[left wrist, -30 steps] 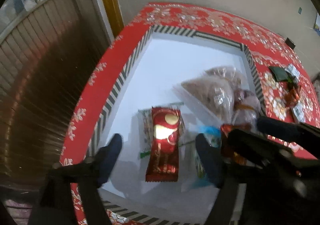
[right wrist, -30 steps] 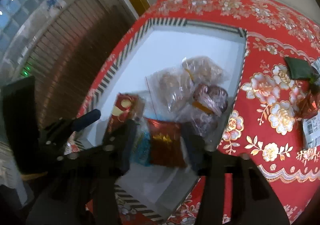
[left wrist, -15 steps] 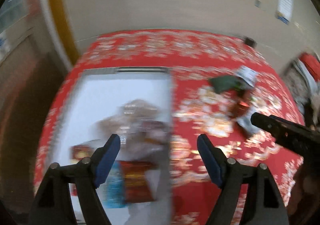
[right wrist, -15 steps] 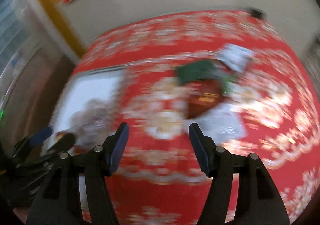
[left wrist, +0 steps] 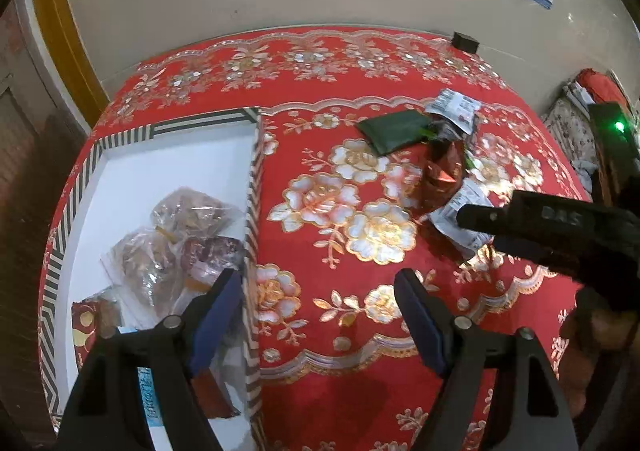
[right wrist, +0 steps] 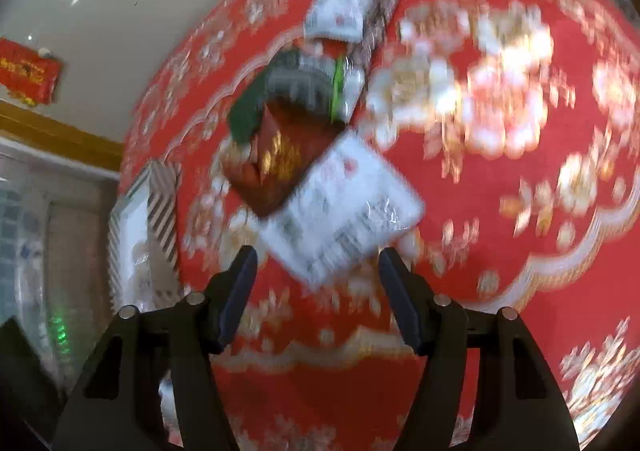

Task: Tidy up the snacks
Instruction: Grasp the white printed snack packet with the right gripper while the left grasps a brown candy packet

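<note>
So the loose snack pile sits out on the red flowered tablecloth, well apart from the striped-rim box that already has clear bags in it. The right gripper hangs over the white packet, jaws apart, nothing in them. The left gripper is spread wide and empty too, straddling the box wall.

- On my left-wrist view, the box sits at the table's left side, with bagged snacks inside it.
- Right of the box, well apart, a small heap of packets lies on the tablecloth.
- My right gripper hangs over the heap's nearest packet.
- My left gripper straddles the box's right wall.
</note>
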A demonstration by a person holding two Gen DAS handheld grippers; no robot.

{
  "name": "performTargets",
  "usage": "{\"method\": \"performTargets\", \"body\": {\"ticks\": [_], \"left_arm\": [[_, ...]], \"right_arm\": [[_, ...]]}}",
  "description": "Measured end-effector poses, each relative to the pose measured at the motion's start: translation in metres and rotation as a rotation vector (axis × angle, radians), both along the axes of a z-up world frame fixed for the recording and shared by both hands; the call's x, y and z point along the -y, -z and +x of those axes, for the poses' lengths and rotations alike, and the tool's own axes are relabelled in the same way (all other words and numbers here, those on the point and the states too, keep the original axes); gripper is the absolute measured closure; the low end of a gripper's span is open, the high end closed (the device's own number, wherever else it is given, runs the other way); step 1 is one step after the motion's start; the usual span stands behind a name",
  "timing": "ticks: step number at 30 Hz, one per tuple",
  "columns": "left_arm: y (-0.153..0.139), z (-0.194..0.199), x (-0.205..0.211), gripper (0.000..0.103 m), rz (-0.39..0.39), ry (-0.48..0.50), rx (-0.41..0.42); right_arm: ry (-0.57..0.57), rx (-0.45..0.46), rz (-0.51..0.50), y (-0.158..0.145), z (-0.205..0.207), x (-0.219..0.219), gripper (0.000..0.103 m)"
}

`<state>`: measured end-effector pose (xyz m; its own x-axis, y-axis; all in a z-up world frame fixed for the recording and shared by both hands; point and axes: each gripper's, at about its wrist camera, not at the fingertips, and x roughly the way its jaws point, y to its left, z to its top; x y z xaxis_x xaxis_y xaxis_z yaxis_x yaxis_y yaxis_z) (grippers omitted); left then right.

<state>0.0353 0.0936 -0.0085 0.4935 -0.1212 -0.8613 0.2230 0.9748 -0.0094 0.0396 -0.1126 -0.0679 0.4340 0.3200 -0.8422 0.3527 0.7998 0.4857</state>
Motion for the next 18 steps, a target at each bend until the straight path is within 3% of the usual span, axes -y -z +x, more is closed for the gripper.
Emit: {"method": "performTargets", "body": {"ticks": [4, 11, 14, 18], "left_arm": [[0.004, 0.008, -0.006, 0.022, -0.008, -0.021, -0.015], [0.009, 0.019, 0.004, 0.022, -0.014, 0.011, -0.031], [0.006, 0.029, 0.019, 0.022, -0.005, 0.050, -0.018], [0.006, 0.046, 0.049, 0.022, 0.006, 0.130, -0.028]], "right_arm": [[0.006, -0.039, -0.127, -0.004, 0.023, -0.005, 0.039], [-0.107, -0.086, -0.350, -0.008, 0.044, -0.019, 0.039], [-0.122, -0.058, -0.373, -0.010, 0.038, -0.015, 0.046], [-0.134, -0.038, -0.407, -0.010, 0.024, -0.001, 0.048]]}}
